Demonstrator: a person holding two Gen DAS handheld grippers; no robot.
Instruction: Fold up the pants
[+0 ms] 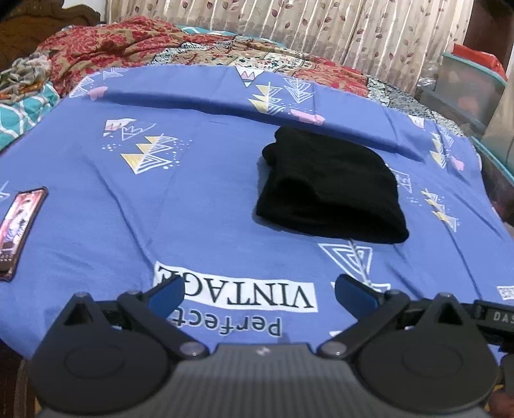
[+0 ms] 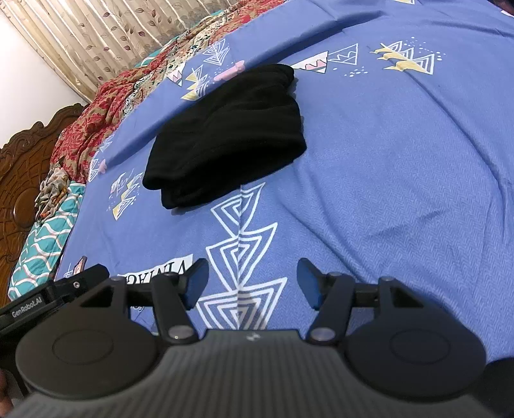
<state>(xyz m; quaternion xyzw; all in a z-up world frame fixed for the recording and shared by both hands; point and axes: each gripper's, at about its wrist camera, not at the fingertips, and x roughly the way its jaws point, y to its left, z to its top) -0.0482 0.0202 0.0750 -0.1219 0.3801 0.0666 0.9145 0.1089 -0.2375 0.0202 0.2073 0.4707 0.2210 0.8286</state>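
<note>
A: Left wrist view first. What do you see?

B: The left gripper (image 1: 258,289) hangs above the blue sheet (image 1: 199,205), jaws spread wide, nothing between them. The pants (image 1: 331,193), black, lie folded in a compact bundle on the sheet, ahead and a bit right of the gripper, well apart from it.

A: Anything else there?

B: A phone (image 1: 19,231) lies on the sheet at the far left edge. A red quilt (image 1: 122,41) is bunched behind the sheet, and a curtain (image 1: 321,22) hangs beyond that.

A: And the right wrist view?

B: The right gripper (image 2: 252,283) is wide too, and empty, over the sheet's (image 2: 401,193) white triangle print. The pants (image 2: 228,138) rest ahead, slightly left, not touching the fingers. A carved wooden headboard (image 2: 16,180) stands at the left, next to the quilt (image 2: 96,122).
</note>
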